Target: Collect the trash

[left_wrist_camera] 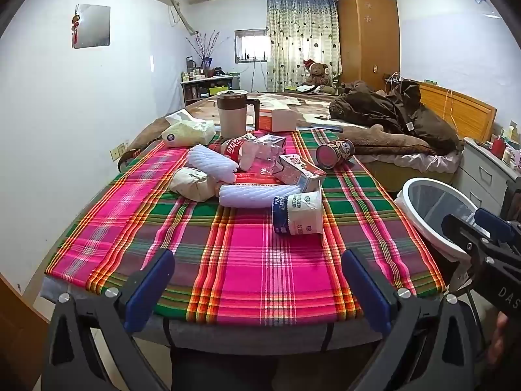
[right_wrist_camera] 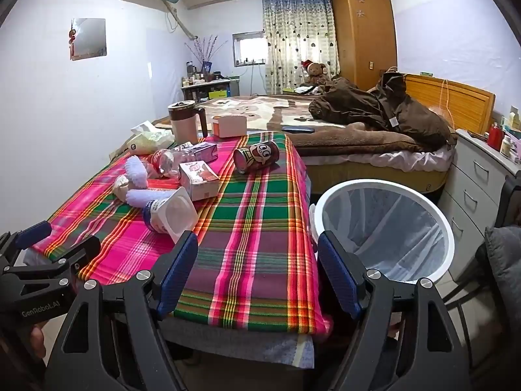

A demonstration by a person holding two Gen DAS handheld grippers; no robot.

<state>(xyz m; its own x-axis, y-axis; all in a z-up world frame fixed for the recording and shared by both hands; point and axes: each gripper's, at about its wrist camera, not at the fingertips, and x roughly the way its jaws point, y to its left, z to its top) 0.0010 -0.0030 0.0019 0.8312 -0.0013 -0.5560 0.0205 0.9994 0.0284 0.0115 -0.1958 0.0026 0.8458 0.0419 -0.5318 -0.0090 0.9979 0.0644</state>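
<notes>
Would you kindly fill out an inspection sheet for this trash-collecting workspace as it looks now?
Surface: table under a plaid cloth.
Job's things: yogurt cup on its side, two foam sleeves, carton, crushed bottle, can on its side, paper wad; lined bin beside the table, nothing seen inside.
Clutter: mug, tissue pack, small box.
Grippers: left gripper and right gripper open, holding nothing.
Cables: cord at the headboard.
Surroundings: bed, wardrobe, drawers.

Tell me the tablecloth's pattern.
The tablecloth is plaid: pink, green and red-orange stripes. Clearest in the left wrist view.
</notes>
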